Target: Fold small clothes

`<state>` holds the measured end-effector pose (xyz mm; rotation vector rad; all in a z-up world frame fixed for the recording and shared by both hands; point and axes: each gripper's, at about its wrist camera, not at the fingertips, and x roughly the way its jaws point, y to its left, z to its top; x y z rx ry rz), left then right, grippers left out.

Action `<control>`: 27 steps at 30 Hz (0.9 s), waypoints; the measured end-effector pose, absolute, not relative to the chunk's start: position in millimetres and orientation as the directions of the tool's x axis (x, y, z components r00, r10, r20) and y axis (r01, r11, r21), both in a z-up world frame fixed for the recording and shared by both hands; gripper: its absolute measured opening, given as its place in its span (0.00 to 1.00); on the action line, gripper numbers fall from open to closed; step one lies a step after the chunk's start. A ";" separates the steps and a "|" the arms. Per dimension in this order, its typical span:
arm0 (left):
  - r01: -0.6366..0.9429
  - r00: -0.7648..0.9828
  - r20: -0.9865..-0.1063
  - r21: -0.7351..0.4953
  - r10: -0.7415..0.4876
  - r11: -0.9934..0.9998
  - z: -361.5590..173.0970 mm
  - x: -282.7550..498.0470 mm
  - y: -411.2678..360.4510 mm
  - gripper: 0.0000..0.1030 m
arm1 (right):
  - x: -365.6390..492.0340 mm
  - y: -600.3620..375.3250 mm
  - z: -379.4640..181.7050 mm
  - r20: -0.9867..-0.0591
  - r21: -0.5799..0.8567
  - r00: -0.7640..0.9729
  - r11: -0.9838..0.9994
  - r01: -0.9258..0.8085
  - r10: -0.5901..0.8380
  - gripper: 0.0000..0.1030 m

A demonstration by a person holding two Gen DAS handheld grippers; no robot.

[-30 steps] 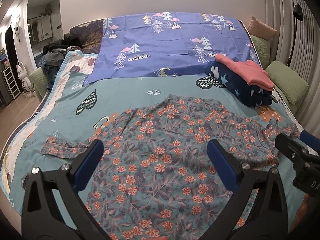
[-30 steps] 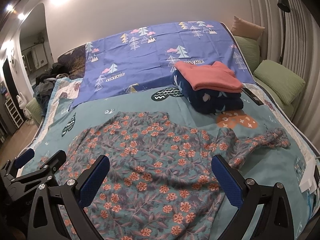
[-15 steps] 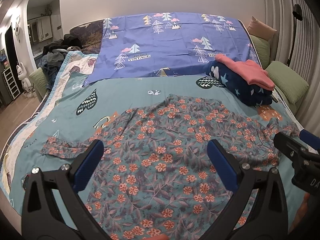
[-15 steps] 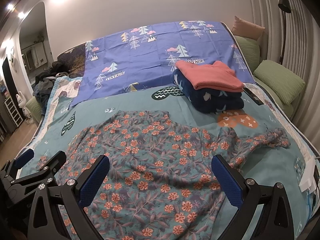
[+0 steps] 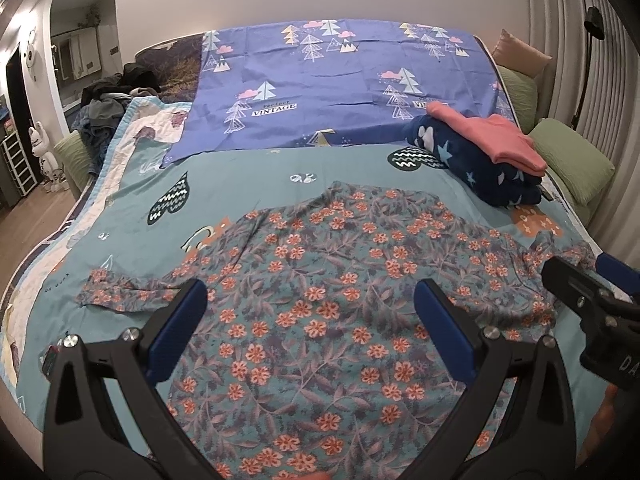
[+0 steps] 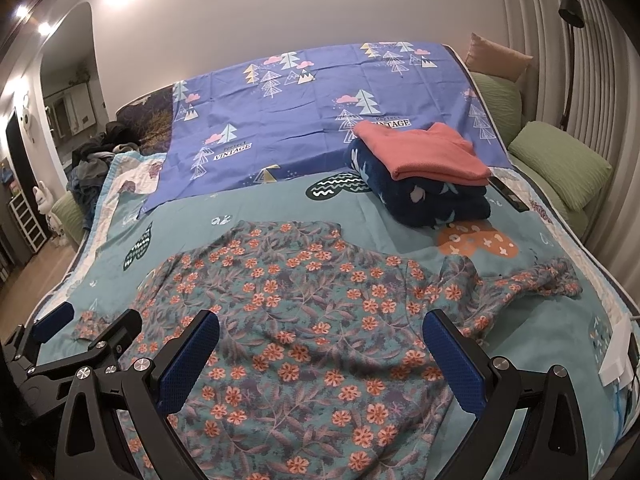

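Observation:
A floral long-sleeved shirt (image 5: 320,292) (image 6: 304,312) lies spread flat on the teal bedspread, collar toward the far side, sleeves out to both sides. The right sleeve (image 6: 536,280) is crumpled. My left gripper (image 5: 310,312) hovers open above the shirt's lower half, nothing between its blue pads. Over the hem area my right gripper (image 6: 320,344) also stands open and empty. Each gripper shows at the edge of the other's view: the right one (image 5: 588,300) and the left one (image 6: 80,340).
A folded stack, pink garment on a navy star-print one (image 6: 424,172) (image 5: 480,156), sits at the back right. A purple tree-print sheet (image 5: 332,84) covers the far half of the bed. Green pillows (image 6: 560,164) line the right side; a clothes heap (image 5: 108,100) lies far left.
Both grippers have drifted very slightly; the shirt and the stack lie unchanged.

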<state>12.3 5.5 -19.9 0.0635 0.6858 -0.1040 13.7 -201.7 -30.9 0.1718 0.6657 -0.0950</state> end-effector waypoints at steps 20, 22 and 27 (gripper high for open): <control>0.058 0.755 -0.654 -0.002 -0.045 0.998 -35.2 38.1 42.3 1.00 | 33.6 -195.0 -38.7 -0.639 0.113 0.769 0.988 0.108 -0.011 1.00; 0.011 0.737 -0.675 -0.021 -0.022 1.000 -46.7 52.2 68.7 1.00 | 44.2 -200.2 -46.1 -0.656 0.129 0.754 0.988 0.081 0.024 1.00; -0.196 0.654 -0.754 -0.098 0.056 0.976 -93.1 89.8 173.9 1.00 | 68.4 -213.6 -70.6 -0.717 0.206 0.685 0.978 0.033 0.128 1.00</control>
